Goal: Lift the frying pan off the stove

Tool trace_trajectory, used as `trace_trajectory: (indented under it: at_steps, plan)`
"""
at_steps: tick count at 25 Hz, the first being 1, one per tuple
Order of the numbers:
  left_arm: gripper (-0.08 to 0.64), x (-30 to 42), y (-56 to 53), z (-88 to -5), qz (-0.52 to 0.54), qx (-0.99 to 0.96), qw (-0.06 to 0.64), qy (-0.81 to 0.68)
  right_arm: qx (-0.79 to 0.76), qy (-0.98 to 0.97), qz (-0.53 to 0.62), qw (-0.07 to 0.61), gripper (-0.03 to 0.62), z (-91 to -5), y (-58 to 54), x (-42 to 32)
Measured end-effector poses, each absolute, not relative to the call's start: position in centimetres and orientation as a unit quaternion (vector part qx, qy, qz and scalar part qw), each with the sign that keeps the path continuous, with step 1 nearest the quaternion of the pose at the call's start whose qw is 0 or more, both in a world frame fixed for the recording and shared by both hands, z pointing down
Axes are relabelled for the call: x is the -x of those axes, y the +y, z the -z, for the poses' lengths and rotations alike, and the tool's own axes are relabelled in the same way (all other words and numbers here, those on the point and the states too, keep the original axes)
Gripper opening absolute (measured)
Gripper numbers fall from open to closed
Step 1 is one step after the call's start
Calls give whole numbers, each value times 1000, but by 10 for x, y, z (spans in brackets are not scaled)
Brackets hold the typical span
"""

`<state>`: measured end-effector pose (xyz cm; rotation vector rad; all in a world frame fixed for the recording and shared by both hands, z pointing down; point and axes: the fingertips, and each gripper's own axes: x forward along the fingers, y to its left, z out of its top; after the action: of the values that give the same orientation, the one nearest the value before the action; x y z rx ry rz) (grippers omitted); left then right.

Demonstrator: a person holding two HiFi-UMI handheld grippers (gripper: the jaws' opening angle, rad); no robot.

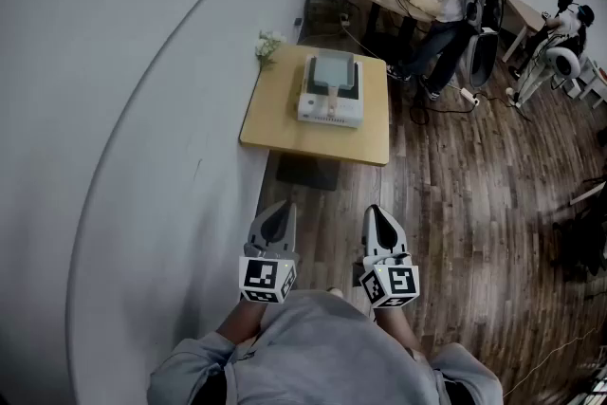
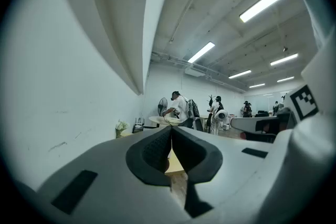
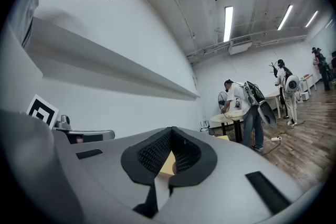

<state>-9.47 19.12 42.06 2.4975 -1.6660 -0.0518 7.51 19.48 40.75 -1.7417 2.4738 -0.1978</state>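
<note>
You are standing well back from the stove (image 1: 327, 112)
You are holding left gripper (image 1: 274, 211) and right gripper (image 1: 380, 215) fingers closed, empty; approach level, opening one for the frying pan (image 1: 334, 69) atop the stove.

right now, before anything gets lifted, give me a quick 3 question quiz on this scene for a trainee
1. True or false: the frying pan sits on the stove.
2. The left gripper and the right gripper both have jaws: A) shut and empty B) wide open C) shut on the pan's handle.
3. Fill in: the flowers stand at the table corner beside the ____.
Key: 1 true; 2 A; 3 wall.
</note>
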Motion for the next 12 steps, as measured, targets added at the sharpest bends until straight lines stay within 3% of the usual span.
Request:
trace_trajectory:
  at_steps: [12]
  plan:
    - [3, 81, 192, -424, 13, -831, 69, -552, 575, 814, 65, 57, -2, -411, 195, -88]
